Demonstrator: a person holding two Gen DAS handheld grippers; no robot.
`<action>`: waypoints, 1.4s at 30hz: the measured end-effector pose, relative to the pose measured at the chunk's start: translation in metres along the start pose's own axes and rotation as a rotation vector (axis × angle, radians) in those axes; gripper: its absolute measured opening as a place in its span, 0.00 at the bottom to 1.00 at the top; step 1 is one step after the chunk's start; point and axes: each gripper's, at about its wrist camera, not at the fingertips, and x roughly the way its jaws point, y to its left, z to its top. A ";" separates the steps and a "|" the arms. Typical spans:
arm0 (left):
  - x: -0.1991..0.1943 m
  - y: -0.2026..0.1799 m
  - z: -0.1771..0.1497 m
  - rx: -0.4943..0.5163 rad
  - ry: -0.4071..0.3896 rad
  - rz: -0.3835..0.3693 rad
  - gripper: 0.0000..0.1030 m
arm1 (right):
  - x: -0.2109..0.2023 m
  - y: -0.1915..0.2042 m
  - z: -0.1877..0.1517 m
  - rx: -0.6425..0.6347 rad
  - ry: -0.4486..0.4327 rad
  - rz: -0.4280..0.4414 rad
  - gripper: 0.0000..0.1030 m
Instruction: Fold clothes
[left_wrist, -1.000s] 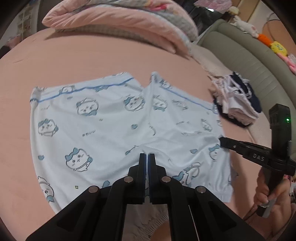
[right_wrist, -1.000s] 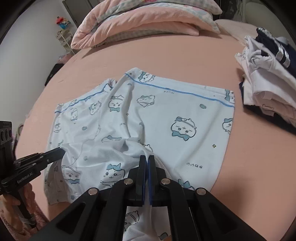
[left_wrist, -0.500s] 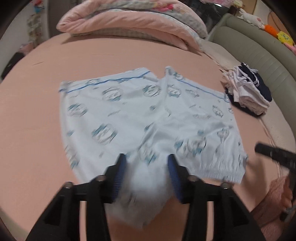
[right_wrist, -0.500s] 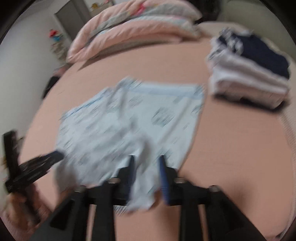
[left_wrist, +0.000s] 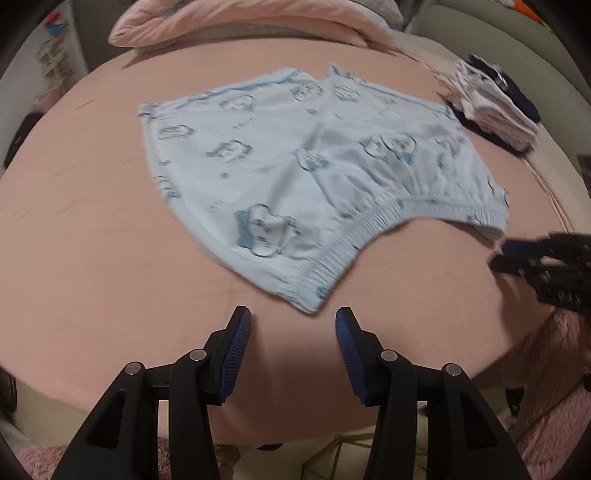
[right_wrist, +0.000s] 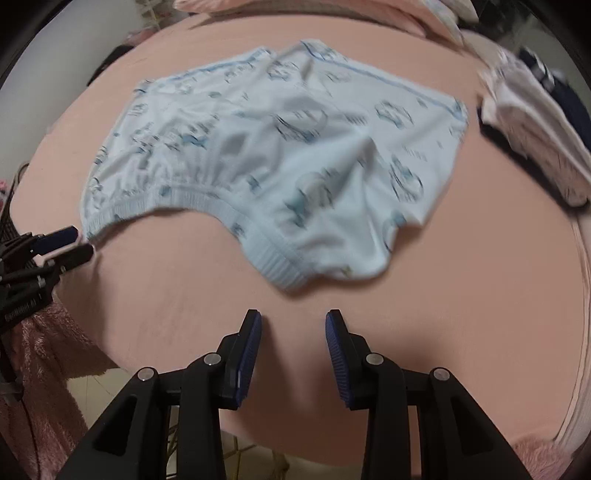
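Observation:
Light blue shorts (left_wrist: 314, 166) with a cartoon print lie spread on the pink bed (left_wrist: 92, 221), the elastic waistband toward me and bunched in a curve. My left gripper (left_wrist: 293, 328) stands open just short of the waistband's near corner, with nothing between its fingers. From the right wrist, the shorts (right_wrist: 295, 147) appear rumpled in the middle. My right gripper (right_wrist: 293, 328) is open over bare sheet, a little back from the waistband. Each gripper shows in the other's view: the right gripper (left_wrist: 506, 254) by the waistband's right end, the left gripper (right_wrist: 74, 243) by its left end.
A stack of folded clothes (left_wrist: 495, 107) (right_wrist: 535, 129) sits at the bed's right side, close to the shorts. Pink bedding (left_wrist: 240, 22) is piled at the far end. A fluffy pink sleeve (left_wrist: 546, 387) is at lower right. The bed's near edge runs below the fingers.
Both grippers went from shut on the shorts' waistband to open and let go of it. Both drew back toward the bed's near edge, and the shorts now lie free on the sheet.

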 end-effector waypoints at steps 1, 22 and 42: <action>0.002 0.000 0.001 -0.006 -0.003 0.005 0.43 | 0.003 -0.001 0.001 0.012 -0.004 -0.005 0.35; 0.020 0.028 0.020 -0.300 -0.049 -0.140 0.09 | 0.011 -0.053 0.016 0.302 -0.120 0.090 0.34; -0.006 0.029 -0.005 -0.255 0.049 -0.218 0.05 | -0.034 -0.034 -0.039 0.295 -0.110 0.149 0.02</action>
